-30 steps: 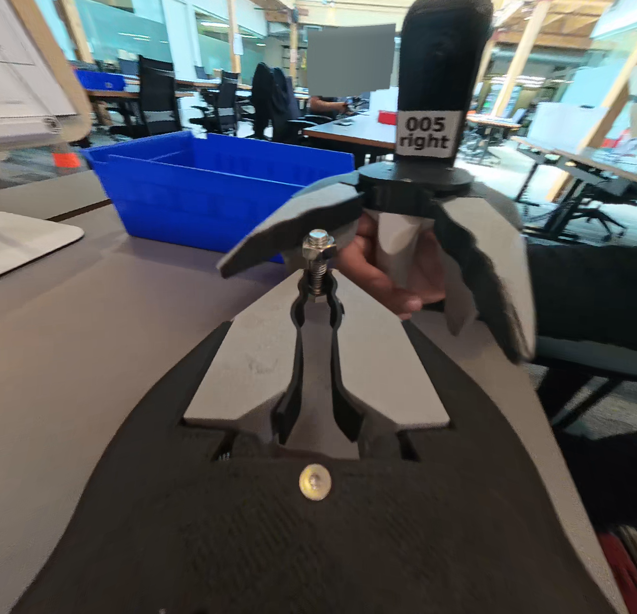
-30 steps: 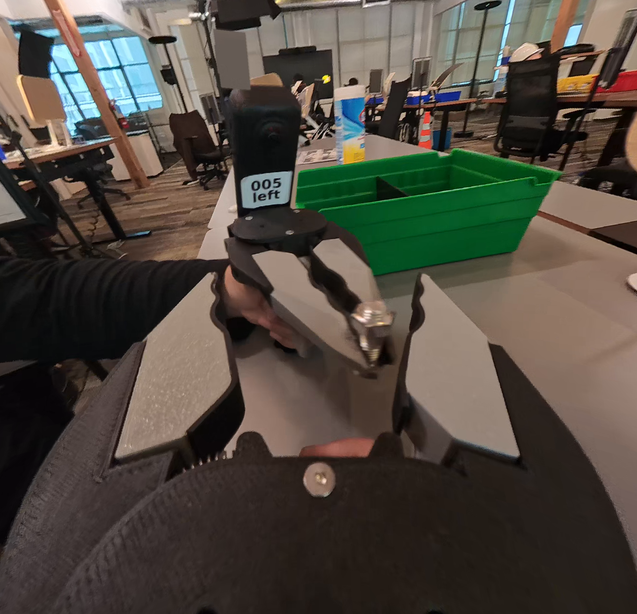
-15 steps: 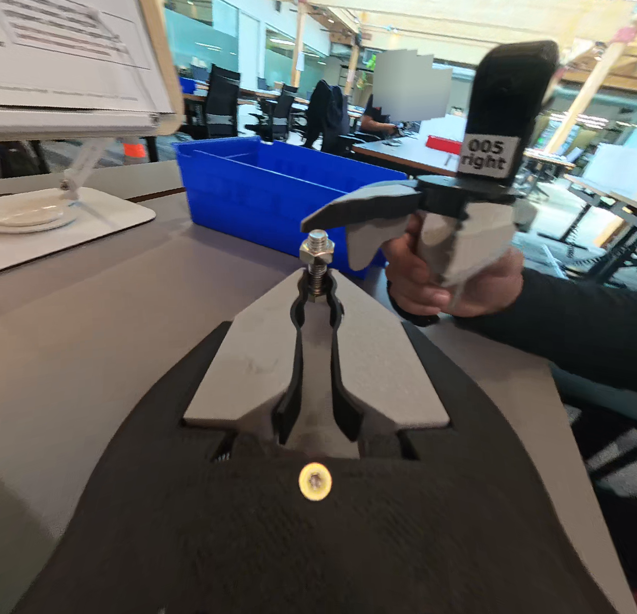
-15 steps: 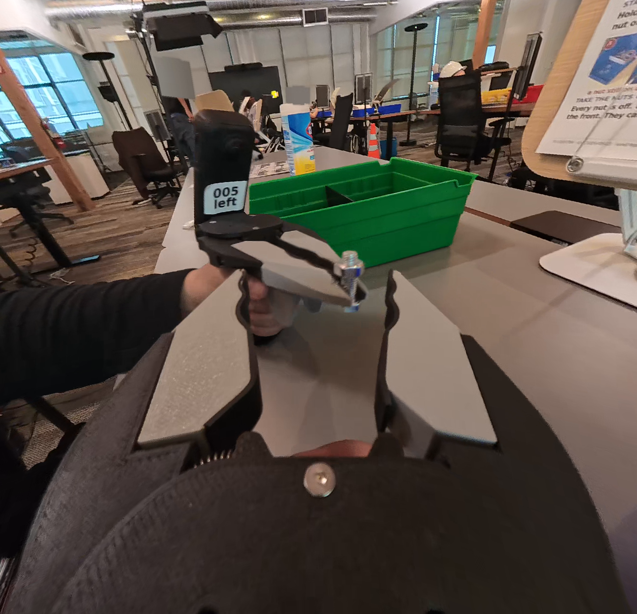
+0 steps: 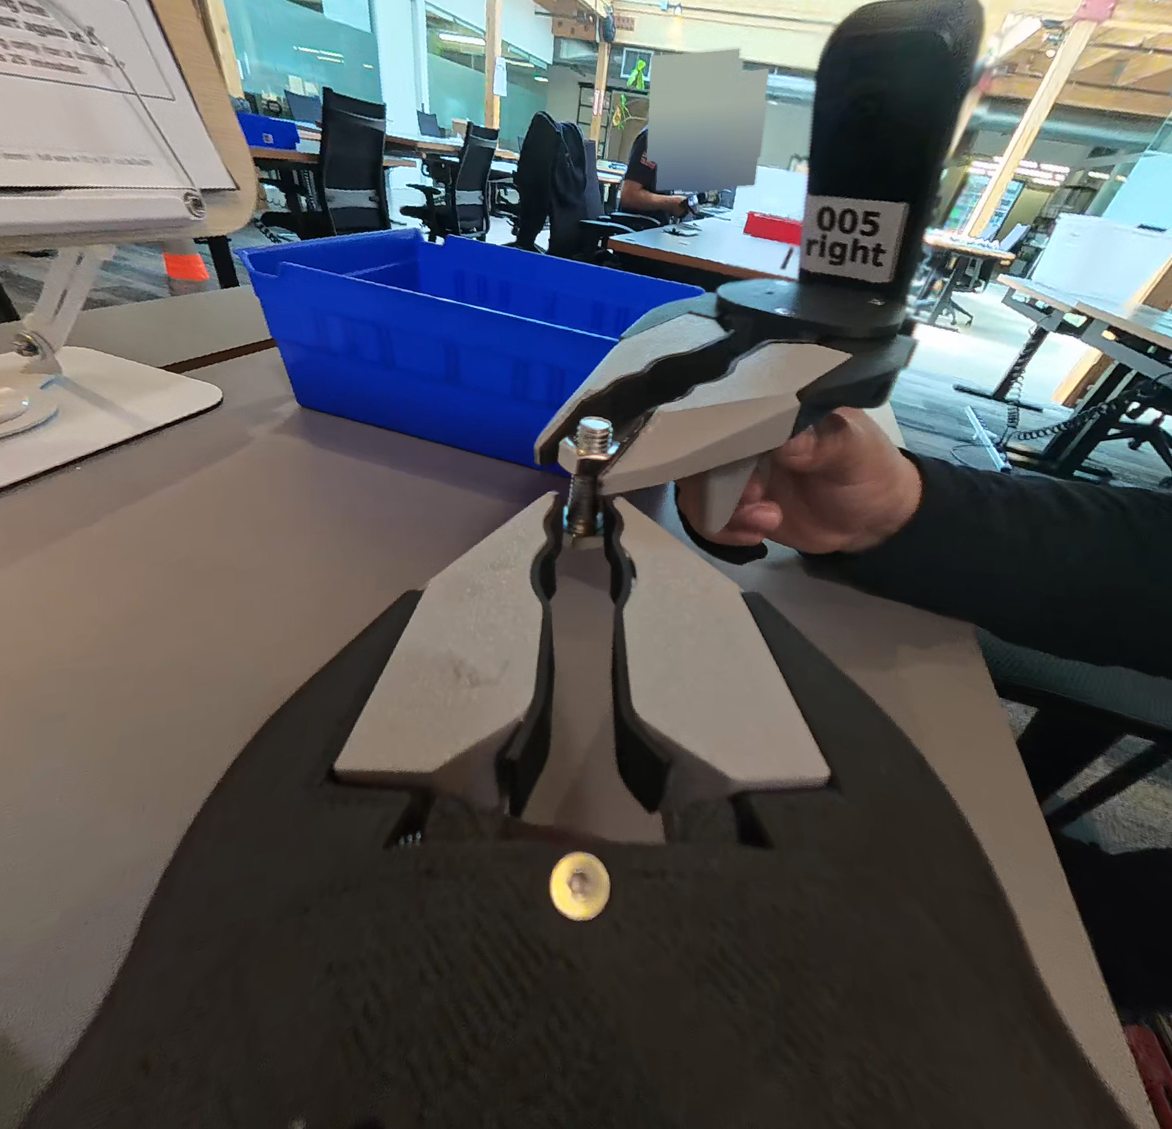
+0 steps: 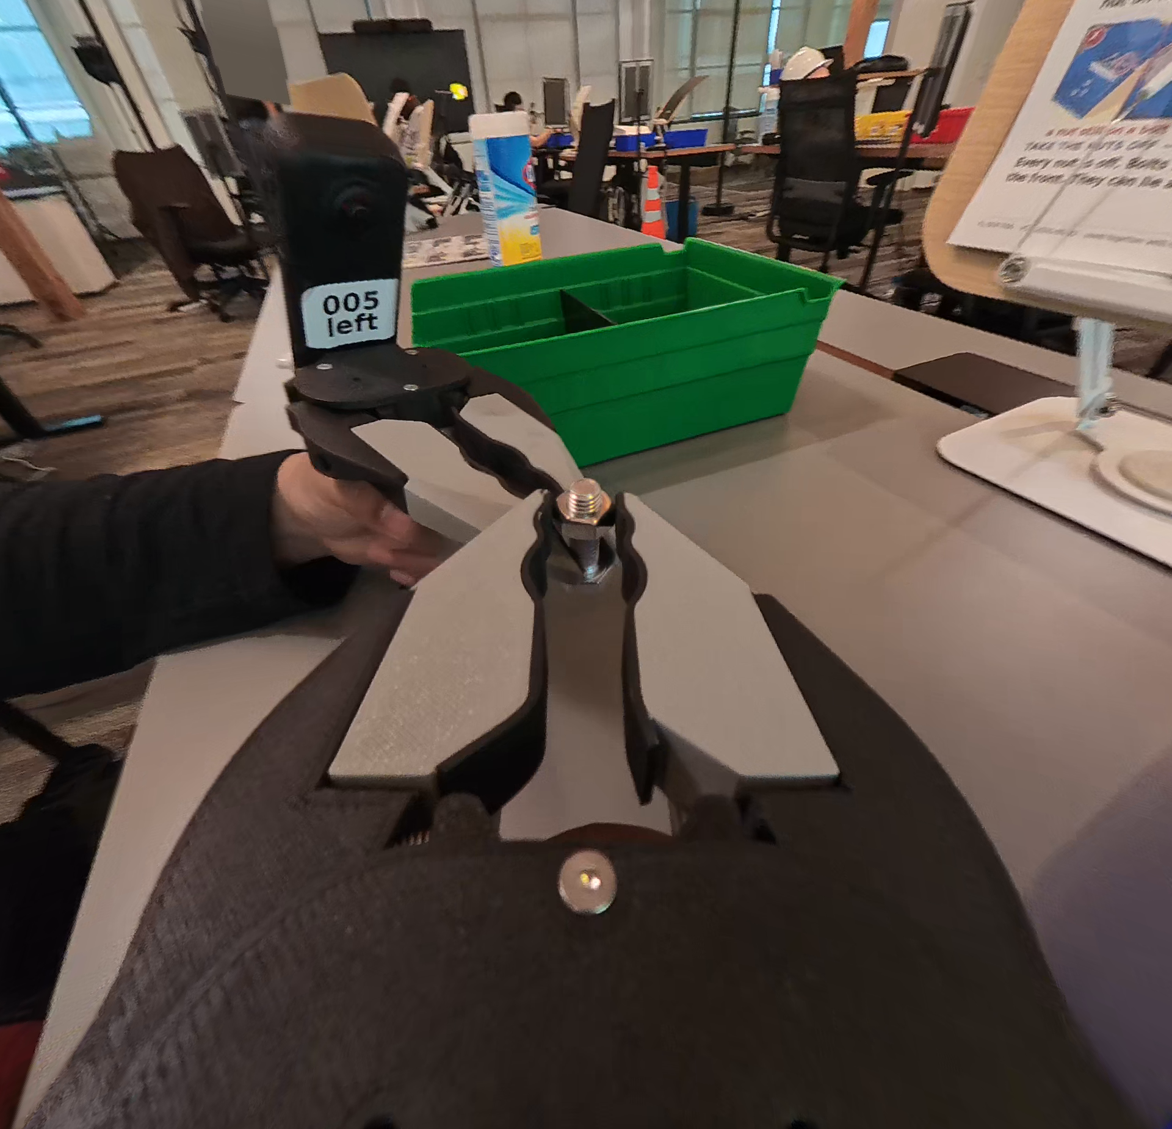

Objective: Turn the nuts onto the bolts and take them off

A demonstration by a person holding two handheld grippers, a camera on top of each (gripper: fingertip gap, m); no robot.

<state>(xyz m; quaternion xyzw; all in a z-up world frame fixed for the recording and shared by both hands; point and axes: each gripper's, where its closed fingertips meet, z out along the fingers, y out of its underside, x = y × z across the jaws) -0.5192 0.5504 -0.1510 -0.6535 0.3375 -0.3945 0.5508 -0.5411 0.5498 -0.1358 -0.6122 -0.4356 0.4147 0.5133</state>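
My left hand-held gripper (image 5: 582,521) is closed narrow on the lower end of the bolt (image 5: 585,499), holding it upright above the tabletop (image 5: 190,591). My right hand-held gripper (image 6: 580,515) is pinched on the nut (image 6: 578,514), which sits a few threads below the bolt's tip.

To turn it well, I judge I should keep the left grip firm and still so the bolt cannot spin, then roll my right wrist about the bolt's own axis, keeping the nut square to the threads. If I tilt, the nut could bind or slip from the pads. When my wrist runs out of travel, I would let go, swing back and take hold again.

The right wrist view shows the nut's flats caught between my fingertips, the bolt head below it, a green bin (image 6: 634,369) at 12 o'clock and a wipes canister (image 6: 507,192) behind. The left wrist view shows instead the blue bin (image 5: 412,350) at 11 o'clock, a sign stand (image 5: 82,401) at 9 o'clock, and my right fingers crossing the bolt from 2 o'clock.
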